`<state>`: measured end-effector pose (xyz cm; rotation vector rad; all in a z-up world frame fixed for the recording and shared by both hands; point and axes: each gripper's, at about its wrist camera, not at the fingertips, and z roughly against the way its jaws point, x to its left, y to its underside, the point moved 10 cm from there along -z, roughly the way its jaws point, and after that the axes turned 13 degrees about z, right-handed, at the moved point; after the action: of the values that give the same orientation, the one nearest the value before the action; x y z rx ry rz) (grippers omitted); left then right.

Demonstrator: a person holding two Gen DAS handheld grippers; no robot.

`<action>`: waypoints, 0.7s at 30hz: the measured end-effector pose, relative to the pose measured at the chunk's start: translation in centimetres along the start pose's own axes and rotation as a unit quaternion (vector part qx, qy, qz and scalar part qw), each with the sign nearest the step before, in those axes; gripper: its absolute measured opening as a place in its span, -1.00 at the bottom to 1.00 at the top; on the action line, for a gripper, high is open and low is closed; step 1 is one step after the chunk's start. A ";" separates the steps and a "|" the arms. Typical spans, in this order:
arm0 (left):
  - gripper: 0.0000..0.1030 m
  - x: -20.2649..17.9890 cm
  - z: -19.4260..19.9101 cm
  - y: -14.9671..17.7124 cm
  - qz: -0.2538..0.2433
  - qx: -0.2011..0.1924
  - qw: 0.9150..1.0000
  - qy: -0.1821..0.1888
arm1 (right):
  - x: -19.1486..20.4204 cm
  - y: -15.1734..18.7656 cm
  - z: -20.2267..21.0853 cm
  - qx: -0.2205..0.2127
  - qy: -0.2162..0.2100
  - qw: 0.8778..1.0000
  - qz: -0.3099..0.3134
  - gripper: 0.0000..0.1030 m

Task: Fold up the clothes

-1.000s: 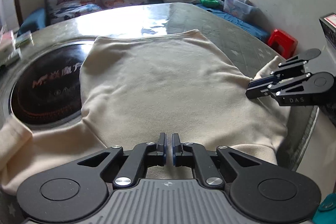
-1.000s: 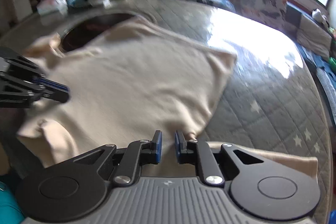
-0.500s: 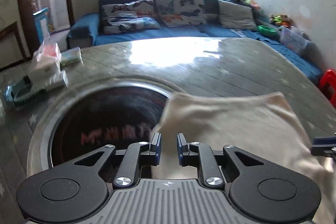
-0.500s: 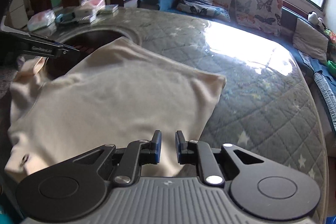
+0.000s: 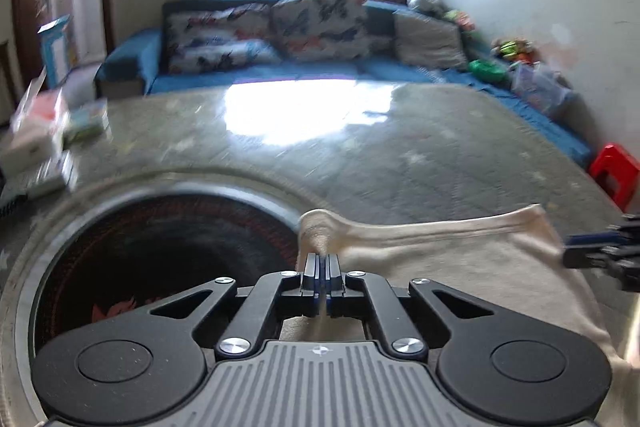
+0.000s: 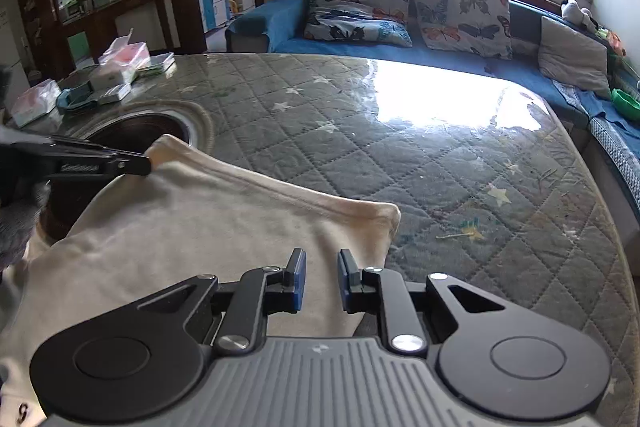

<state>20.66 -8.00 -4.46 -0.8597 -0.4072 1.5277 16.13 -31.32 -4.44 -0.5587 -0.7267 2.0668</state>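
Observation:
A cream sweatshirt point(image 6: 192, 227) lies spread on the quilted round table point(image 6: 400, 163); it also shows in the left wrist view point(image 5: 460, 267). My left gripper point(image 5: 321, 259) is shut on the garment's far left hem corner point(image 5: 316, 227), and it shows in the right wrist view point(image 6: 140, 163) pinching that corner. My right gripper point(image 6: 322, 273) is open, just above the cloth near the far right hem corner point(image 6: 384, 215). It shows at the right edge of the left wrist view point(image 5: 576, 251).
A dark round inset point(image 5: 160, 247) sits in the table, partly under the garment. Tissue packs and boxes point(image 6: 116, 67) lie at the table's left edge. A blue sofa with butterfly cushions point(image 6: 400, 11) stands behind. A red stool point(image 5: 614, 175) is at right.
My left gripper has moved to the far left hem corner and shut on it. My right gripper has moved forward toward the far right hem corner and stays open.

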 end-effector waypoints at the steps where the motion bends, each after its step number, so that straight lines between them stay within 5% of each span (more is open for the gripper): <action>1: -0.95 -0.9 0.5 0.3 -0.010 0.000 1.000 0.015 | -0.1 0.0 -0.3 0.002 0.001 1.000 -0.002 -0.68; 5: -0.86 -4.0 2.1 2.3 -0.064 0.007 0.996 0.065 | -0.5 0.4 -1.3 0.010 0.003 1.000 -0.011 -0.68; 9: -0.77 -4.2 3.3 2.9 -0.106 -0.025 0.993 0.046 | -0.6 0.8 -1.8 0.016 0.004 1.000 -0.014 -0.67; 12: -0.51 -3.4 3.6 2.0 -0.099 -0.046 0.994 0.023 | -0.7 1.0 -1.9 0.018 0.005 1.000 -0.014 -0.66; 17: 0.06 -2.5 1.7 2.2 -0.076 0.002 0.997 0.023 | -0.8 0.9 -2.0 0.017 0.007 1.000 -0.019 -0.64; 19: 0.07 -2.6 0.9 2.5 -0.062 0.021 0.998 0.025 | -1.0 0.8 -2.0 0.016 0.009 1.000 -0.022 -0.58; 21: -0.13 -2.3 0.3 2.5 -0.047 0.030 0.998 0.025 | -1.2 0.6 -1.9 0.014 0.013 1.000 -0.025 -0.54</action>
<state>18.59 -10.53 -5.43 -0.8189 -0.3591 1.4234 17.62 -32.09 -6.11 -0.5459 -0.6887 2.0167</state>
